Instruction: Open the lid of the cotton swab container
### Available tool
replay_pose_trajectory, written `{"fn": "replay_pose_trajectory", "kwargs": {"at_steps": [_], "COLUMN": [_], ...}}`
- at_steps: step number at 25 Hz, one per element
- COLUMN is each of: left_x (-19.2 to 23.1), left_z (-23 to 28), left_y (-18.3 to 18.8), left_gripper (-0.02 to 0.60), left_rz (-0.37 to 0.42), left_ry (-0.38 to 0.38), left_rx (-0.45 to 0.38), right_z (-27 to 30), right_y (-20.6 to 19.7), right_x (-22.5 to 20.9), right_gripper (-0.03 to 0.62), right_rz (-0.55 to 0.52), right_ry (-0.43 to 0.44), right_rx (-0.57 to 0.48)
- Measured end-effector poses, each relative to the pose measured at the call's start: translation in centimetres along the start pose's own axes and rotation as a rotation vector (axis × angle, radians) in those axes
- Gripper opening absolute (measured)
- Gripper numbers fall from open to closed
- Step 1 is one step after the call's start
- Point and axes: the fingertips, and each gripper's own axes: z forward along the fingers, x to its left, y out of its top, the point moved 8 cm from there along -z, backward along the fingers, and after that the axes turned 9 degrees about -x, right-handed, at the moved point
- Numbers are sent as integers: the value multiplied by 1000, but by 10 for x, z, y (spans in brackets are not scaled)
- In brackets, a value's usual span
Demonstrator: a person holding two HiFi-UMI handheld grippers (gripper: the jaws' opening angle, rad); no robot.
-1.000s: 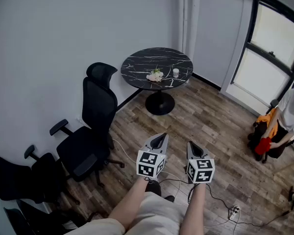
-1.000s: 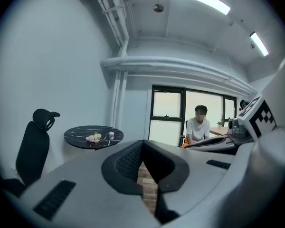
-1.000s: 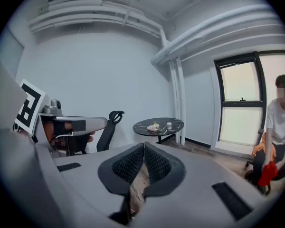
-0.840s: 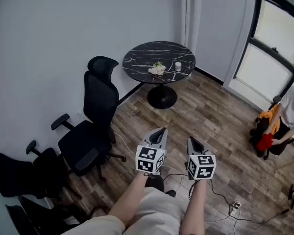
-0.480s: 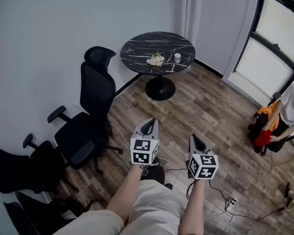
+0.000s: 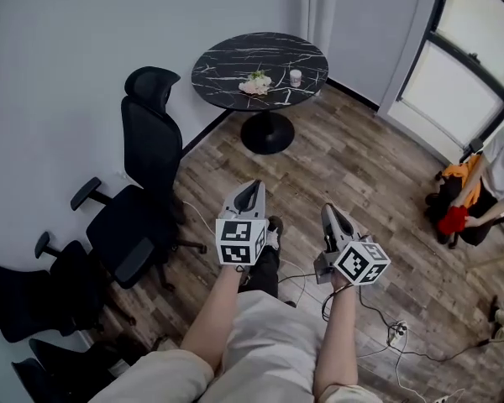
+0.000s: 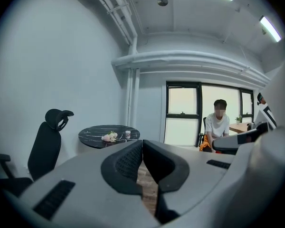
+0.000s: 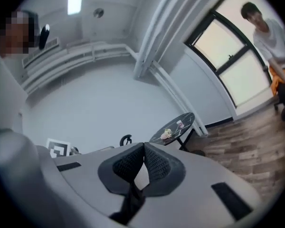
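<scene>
Starting close in: left tongs [image 6: 253,185] and right tongs [image 6: 327,209] sit side by side out in front of the person's knees. Both are pinched fully together with nothing between them, ribbed dark pads meeting tip to tip in each gripper view. Under them is wood-plank floor [image 6: 353,162], with a loose cable [image 6: 378,342] trailing off to the right. Left of the tongs stands a black office chair [image 6: 143,183], high-backed with a headrest, and a second chair [image 6: 17,300] sits nearer the wall.

Now the far end: a round table [image 6: 227,57], black top veined white like marble, on a single pedestal. On it stands the cotton swab container [image 6: 296,77], a small pale cylinder, upright, toward the table's right edge and just beside a little bunch of flowers [image 6: 255,83]. Its lid is too small to make out. It's well apart from both tongs, ahead across open floor. That lane is wide, with bare wall on the left, and a window [image 6: 466,82] and a seated person [image 6: 487,183] on the right.
</scene>
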Motion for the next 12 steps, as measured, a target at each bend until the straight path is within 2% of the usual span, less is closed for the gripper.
{"fn": "replay_pose_trajectory", "kwargs": {"at_steps": [2,5,9,12], "left_x": [8,4,10,28], "left_z": [21,49,95,137], "left_y": [0,-3,-8,-7], "left_gripper": [21,21,21,21], "left_rz": [-23,-60,-33,-54], "left_ry": [15,16,-27,-23], "left_rx": [-13,-18,-5,3], "right_z": [14,27,67,110], "right_y": [5,20,34,38], "right_x": [-17,-45,-74,-87], "right_gripper": [34,34,34,34], "right_rz": [6,-70,-65,-103], "right_ry": [-8,-76,-108,-112], "right_rx": [1,47,40,89]}}
